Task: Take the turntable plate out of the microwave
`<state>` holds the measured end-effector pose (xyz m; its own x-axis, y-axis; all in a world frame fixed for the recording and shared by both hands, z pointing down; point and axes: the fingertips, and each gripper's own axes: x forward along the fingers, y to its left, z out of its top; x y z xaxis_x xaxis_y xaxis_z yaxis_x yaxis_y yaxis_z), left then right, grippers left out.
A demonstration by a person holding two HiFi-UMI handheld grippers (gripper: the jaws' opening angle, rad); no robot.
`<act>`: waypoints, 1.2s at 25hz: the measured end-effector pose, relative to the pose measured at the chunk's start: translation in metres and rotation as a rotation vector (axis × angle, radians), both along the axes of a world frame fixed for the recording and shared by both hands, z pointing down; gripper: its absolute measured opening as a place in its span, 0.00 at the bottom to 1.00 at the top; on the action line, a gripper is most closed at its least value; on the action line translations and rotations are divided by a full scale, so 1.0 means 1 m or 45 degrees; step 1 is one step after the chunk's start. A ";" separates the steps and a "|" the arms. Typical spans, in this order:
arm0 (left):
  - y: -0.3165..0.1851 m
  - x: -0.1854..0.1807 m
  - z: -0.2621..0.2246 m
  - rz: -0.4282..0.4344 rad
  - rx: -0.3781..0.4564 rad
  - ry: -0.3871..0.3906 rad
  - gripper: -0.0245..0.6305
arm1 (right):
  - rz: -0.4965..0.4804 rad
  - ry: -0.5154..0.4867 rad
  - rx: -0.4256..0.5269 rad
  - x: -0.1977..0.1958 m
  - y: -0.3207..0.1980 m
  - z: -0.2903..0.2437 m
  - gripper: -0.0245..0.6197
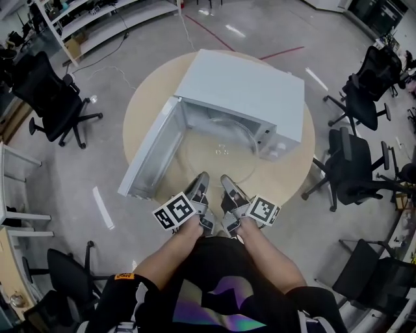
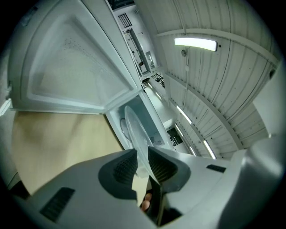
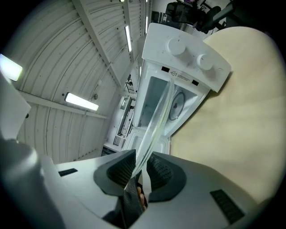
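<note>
The white microwave [image 1: 247,91] stands on a round wooden table [image 1: 292,172] with its door [image 1: 149,153] swung open to the left. The clear glass turntable plate [image 1: 218,151] is partly out of the cavity, above the table in front of the opening. My left gripper [image 1: 203,181] and right gripper [image 1: 229,183] sit side by side, both shut on the plate's near rim. In the left gripper view the plate [image 2: 135,129] runs edge-on between the pads of the gripper [image 2: 143,163]. In the right gripper view the plate [image 3: 158,116] is likewise pinched by the gripper [image 3: 142,166].
The control panel with two knobs [image 3: 190,56] is on the microwave's right side. Black office chairs stand round the table at left [image 1: 52,97] and right [image 1: 357,169]. White shelving [image 1: 84,19] lines the far left. The open door [image 2: 71,67] walls off the left of the opening.
</note>
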<state>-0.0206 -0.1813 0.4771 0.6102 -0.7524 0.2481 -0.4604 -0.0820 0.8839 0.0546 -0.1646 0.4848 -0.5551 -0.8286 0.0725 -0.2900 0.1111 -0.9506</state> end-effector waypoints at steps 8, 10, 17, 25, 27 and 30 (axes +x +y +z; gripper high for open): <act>0.052 -0.002 0.006 -0.072 0.003 -0.022 0.22 | -0.088 -0.010 -0.007 -0.002 0.048 0.008 0.16; 0.063 -0.002 0.009 -0.085 -0.004 -0.022 0.22 | -0.106 -0.005 -0.013 -0.001 0.058 0.011 0.16; 0.093 0.002 0.029 -0.108 -0.042 -0.020 0.22 | -0.141 0.024 -0.051 0.003 0.086 0.031 0.16; 0.119 0.010 0.074 -0.124 -0.138 -0.007 0.22 | -0.159 0.054 -0.148 0.011 0.111 0.074 0.17; 0.121 0.013 0.084 -0.121 -0.159 -0.008 0.22 | -0.158 0.060 -0.169 0.014 0.114 0.084 0.17; 0.121 0.016 0.096 -0.117 -0.191 -0.010 0.22 | -0.153 0.060 -0.197 0.016 0.113 0.096 0.17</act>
